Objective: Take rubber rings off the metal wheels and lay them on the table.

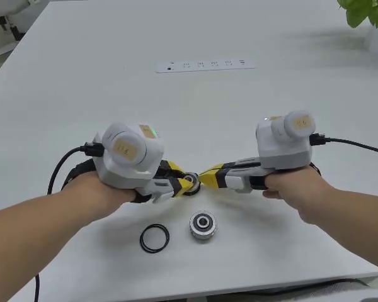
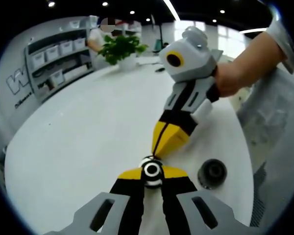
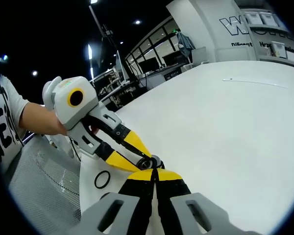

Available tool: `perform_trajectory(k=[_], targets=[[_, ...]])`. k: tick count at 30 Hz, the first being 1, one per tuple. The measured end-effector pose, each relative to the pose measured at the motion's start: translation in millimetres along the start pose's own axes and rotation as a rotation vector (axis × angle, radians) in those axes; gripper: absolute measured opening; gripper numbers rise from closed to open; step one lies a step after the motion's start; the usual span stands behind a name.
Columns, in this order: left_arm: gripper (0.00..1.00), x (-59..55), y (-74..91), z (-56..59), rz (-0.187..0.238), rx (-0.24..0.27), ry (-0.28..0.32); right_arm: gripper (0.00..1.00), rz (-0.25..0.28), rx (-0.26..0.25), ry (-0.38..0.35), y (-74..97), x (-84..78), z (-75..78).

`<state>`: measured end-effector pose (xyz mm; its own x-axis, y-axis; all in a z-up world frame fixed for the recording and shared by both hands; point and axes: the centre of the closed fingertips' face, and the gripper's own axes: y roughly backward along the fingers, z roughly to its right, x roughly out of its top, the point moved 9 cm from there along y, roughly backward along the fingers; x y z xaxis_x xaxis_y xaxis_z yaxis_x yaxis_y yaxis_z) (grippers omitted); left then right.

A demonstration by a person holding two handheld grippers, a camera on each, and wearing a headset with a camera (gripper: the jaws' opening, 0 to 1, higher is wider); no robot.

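My left gripper [image 1: 184, 184] is shut on a small metal wheel [image 1: 191, 183] with a black rubber rim, held just above the white table [image 1: 271, 82]. In the left gripper view the wheel [image 2: 152, 169] sits between my yellow jaw tips. My right gripper [image 1: 201, 177] comes in from the right, jaws shut, its tips against the wheel's rim [image 3: 152, 161]; whether they pinch the rubber I cannot tell. A second wheel [image 1: 203, 225] lies flat on the table below them. A loose black rubber ring [image 1: 154, 238] lies left of it.
A white power strip [image 1: 205, 65] lies across the far middle of the table. A green plant [image 1: 365, 12] stands at the far right corner. Black cables trail from both grippers. The table's front edge [image 1: 239, 288] runs close below the loose ring.
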<state>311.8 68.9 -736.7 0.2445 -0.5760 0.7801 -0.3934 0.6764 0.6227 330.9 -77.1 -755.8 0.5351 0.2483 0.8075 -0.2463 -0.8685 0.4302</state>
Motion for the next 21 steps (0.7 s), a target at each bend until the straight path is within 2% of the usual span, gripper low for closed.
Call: perform_trajectory(k=[21], targets=[[0.13, -1.3, -2.4, -3.2, -0.004, 0.0, 0.001, 0.0, -0.004, 0.014, 0.009, 0.5, 1.8, -3.5]])
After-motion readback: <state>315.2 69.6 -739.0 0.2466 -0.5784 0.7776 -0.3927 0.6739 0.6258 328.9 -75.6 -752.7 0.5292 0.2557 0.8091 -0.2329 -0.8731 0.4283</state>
